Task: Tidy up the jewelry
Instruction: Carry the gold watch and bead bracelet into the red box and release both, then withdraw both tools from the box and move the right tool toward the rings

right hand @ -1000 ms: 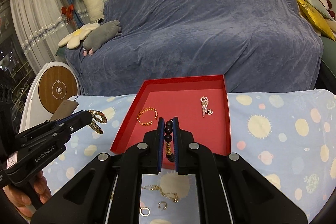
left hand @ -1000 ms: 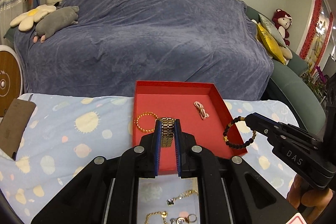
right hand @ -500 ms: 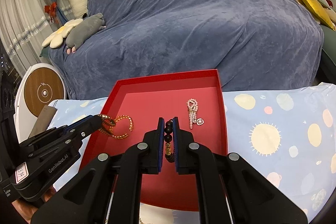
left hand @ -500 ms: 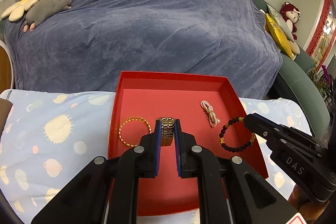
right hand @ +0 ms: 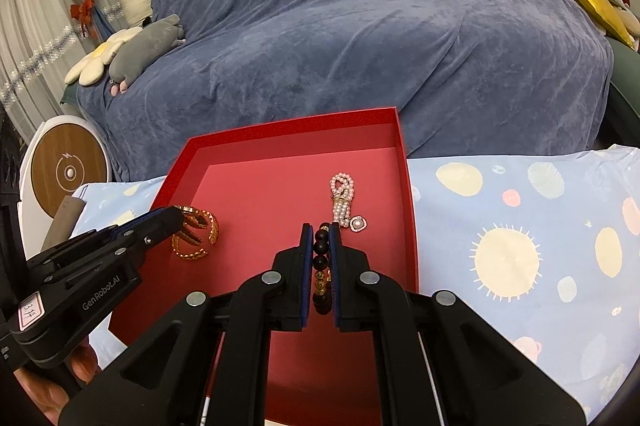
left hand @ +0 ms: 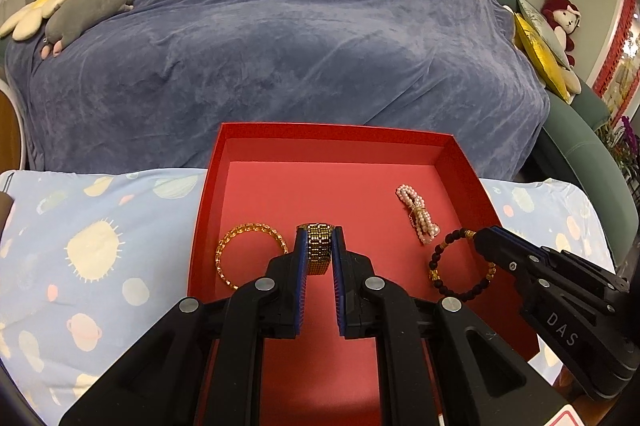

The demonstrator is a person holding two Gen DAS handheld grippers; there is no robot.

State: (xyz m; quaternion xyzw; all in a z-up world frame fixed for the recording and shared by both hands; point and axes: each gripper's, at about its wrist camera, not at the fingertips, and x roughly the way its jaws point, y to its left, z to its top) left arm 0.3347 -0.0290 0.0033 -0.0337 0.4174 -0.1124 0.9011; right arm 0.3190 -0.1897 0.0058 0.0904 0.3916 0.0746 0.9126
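Note:
A red tray (left hand: 336, 132) (right hand: 405, 170) lies on the planet-print cloth. My left gripper (left hand: 319, 240) is shut on a gold mesh bracelet (left hand: 319, 254) and hangs over the tray's middle. My right gripper (right hand: 321, 232) is shut on a dark bead bracelet (right hand: 321, 248), which also shows in the left wrist view as a loop (left hand: 444, 284) over the tray's right side. Inside the tray lie a thin gold bangle (left hand: 250, 250) at the left and a pink pearl bracelet (left hand: 418, 212) (right hand: 343, 200) with a small pendant at the right.
A sofa under a blue-grey throw (left hand: 304, 34) stands close behind the table. Plush toys (right hand: 132, 50) lie on its left end, yellow cushions (left hand: 536, 46) at its right. A round white and wood device (right hand: 66, 170) stands left of the table. The printed cloth (right hand: 520, 234) stretches right of the tray.
Both grippers came forward and down over the red tray, each still holding its bracelet. The loose chains and rings on the cloth in front of the tray dropped out of view.

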